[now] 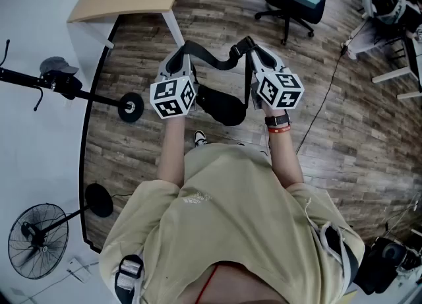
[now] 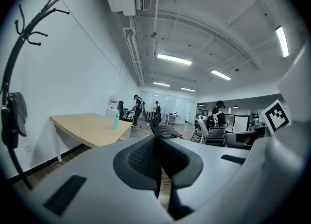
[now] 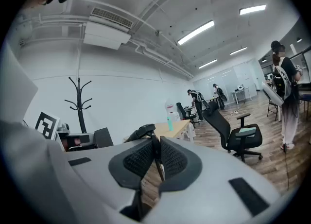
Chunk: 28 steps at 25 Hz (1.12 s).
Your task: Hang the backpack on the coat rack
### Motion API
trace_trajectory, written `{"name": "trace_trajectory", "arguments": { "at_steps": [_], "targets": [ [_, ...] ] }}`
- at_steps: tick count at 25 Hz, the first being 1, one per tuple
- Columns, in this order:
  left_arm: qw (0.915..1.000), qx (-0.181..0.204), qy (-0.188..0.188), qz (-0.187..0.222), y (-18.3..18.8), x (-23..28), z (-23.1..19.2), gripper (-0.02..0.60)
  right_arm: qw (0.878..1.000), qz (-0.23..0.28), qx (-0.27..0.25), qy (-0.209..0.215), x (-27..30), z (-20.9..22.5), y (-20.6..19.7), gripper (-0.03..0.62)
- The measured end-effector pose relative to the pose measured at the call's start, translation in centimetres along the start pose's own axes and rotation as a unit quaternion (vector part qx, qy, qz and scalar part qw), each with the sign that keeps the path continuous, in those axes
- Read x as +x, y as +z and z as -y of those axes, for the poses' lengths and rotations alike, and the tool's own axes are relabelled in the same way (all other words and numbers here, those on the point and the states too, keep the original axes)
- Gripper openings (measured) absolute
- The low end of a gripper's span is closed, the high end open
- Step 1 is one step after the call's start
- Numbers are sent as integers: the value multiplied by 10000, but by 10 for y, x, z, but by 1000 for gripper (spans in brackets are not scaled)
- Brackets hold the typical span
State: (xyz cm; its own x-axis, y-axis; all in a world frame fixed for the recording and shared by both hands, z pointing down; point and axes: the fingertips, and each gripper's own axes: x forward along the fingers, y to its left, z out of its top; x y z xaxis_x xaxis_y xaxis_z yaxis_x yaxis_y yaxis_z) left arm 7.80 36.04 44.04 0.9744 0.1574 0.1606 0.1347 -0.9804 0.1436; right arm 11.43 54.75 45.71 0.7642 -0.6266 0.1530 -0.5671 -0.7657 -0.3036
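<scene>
The backpack (image 1: pixel 222 106) looks like soft black fabric, smallish and rounded. I'd guess it's light and floppy, so it'll sag and swing rather than hold its shape. It's nothing fragile, but a slack bag can twist on you.

The strap (image 1: pixel 212 60) is the obvious place to hold it. It's a thick dark band arching up over the bag. The left gripper (image 1: pixel 179 64) is pressed together on one end of it, and the right gripper (image 1: pixel 254 52) pinches the other end. That keeps the loop stretched open between them, which is handy for dropping over a hook.

The bag hangs off the floor at 12 o'clock, right in front of the person. The coat rack (image 1: pixel 79 91) stands well apart at about 9 o'clock, against the white wall. Something dark is already hanging on it.
</scene>
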Motion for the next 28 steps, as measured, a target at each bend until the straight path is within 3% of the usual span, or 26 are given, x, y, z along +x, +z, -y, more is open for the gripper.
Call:
{"name": "trace_trajectory", "arguments": {
  "at_steps": [14,21,28],
  "targets": [
    [9998,-58,109,-128,-6,-6,-69,25,9997,-203,11,129,56,-56,-19,48],
    [9995,26,261,-154,4,-12,-131,25,9988,-234,359,218,105,-98,-24,48],
    [9989,-136,430,-160,12,-35,-219,25,9976,-325,416,451,174,-172,-35,49]
  ]
}}
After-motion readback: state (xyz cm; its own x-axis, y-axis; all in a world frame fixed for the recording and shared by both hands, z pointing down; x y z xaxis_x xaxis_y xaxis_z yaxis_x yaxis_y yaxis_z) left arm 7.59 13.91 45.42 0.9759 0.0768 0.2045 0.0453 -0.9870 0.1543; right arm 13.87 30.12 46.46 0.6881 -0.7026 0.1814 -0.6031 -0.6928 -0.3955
